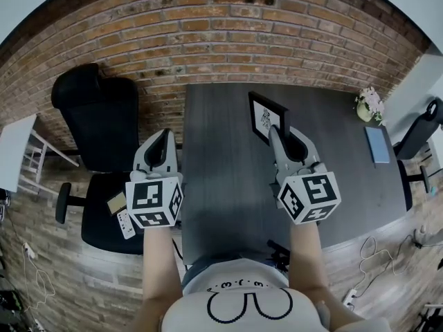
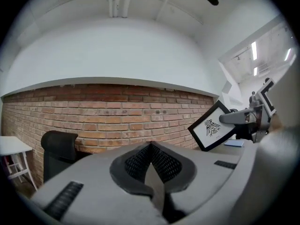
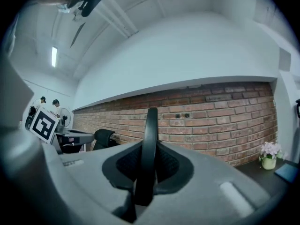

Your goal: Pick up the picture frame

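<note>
Right gripper [image 1: 285, 140] jaws clamped on picture frame [image 1: 265, 115] edge, frame tilted over desk [image 1: 221, 185]. Left gripper [image 1: 160, 144] jaws pressed together, empty.

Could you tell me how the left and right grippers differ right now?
The right gripper is shut on the picture frame; the left gripper is shut on nothing. The right gripper is over the table; the left gripper is beside it, by the chair. Both face the brick wall.
</note>
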A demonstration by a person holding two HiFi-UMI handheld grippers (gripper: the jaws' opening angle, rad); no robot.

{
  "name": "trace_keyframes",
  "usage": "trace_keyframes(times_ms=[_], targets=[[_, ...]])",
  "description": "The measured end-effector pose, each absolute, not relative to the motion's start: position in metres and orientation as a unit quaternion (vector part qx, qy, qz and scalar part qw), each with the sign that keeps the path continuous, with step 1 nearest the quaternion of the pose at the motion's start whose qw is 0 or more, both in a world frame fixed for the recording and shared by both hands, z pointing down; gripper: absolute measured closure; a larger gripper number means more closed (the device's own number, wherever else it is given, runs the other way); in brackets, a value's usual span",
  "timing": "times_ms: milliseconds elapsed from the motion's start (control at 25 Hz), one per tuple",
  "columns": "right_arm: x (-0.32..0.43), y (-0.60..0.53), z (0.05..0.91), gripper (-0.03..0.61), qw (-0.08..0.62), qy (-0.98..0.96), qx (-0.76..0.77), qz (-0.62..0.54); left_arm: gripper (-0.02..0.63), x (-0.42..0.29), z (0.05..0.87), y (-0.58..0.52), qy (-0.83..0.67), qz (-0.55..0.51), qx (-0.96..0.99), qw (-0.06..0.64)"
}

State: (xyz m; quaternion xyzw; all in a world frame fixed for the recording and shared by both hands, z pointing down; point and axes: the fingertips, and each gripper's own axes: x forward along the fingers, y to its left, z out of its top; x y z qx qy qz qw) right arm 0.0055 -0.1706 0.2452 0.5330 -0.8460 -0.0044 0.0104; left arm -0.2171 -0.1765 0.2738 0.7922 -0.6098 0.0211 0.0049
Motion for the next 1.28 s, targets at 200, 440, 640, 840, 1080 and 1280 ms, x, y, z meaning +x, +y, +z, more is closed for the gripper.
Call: trace_keyframes(times_ms=[200, 440, 640, 840, 1080, 1280], targets=[[0.007, -0.168, 0.238, 0.538, 0.005, -0.848, 0.53, -0.007, 0.617, -0.217, 0.261, -0.172, -0.609, 0.002, 0.793, -0.01], [0.003, -0.167, 0.238, 0.538, 0.007, -0.853, 0.522, -0.007, 0.617, -0.219, 0.257, -0.168, -0.61, -0.003, 0.792, -0.018], [0.0, -0.167, 0.24, 0.538, 0.011, -0.854, 0.52, -0.009, 0.617, -0.22, 0.256, -0.167, -0.61, -0.006, 0.792, -0.023], [-0.002, -0.168, 0.241, 0.538, 0.013, -0.854, 0.52, -0.009, 0.617, -0.22, 0.254, -0.168, -0.61, -0.01, 0.792, -0.026], [0.001, -0.169, 0.241, 0.538, 0.011, -0.854, 0.521, -0.009, 0.617, -0.219, 0.251, -0.167, -0.611, -0.015, 0.791, -0.033], [0.0, -0.17, 0.242, 0.538, 0.011, -0.853, 0.522, -0.007, 0.617, -0.219, 0.25, -0.167, -0.61, -0.016, 0.792, -0.038]])
